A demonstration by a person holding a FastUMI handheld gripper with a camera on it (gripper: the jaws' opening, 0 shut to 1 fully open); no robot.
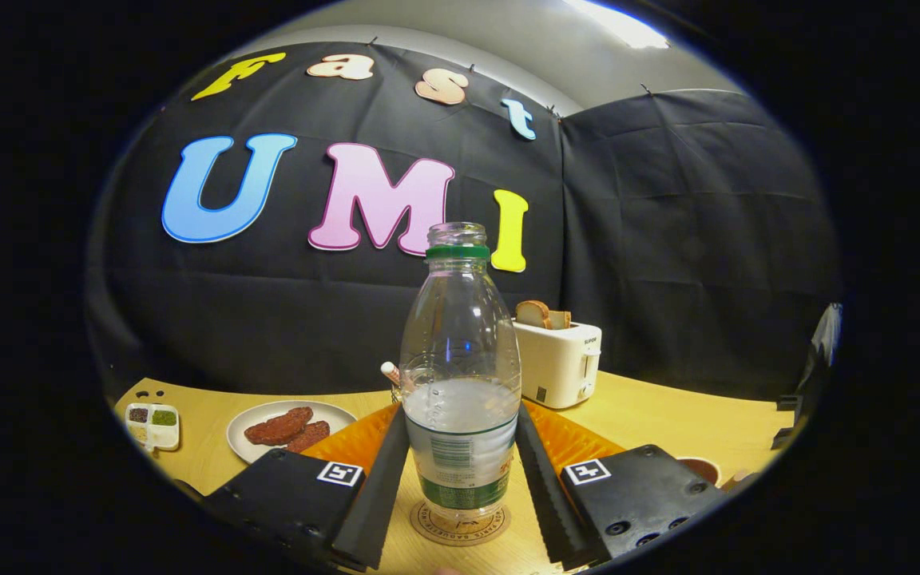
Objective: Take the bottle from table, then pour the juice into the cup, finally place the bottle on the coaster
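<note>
Claw (460, 479) clasped the uncapped bottle (460, 375), both fingers pressing its sides; bottle stood upright on coaster (460, 529). Toaster (560, 363) at 1 o'clock, plate (256, 415) at 10.

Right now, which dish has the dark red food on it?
The round white plate, beyond the gripper holding the bottle. The small divided tray beside it holds green and dark bits instead.

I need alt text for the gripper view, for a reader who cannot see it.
A clear plastic bottle with a green neck ring stands upright on a round cork coaster, between the claw's two fingers. Behind it are a white toaster and a white plate of brown patties.
</note>
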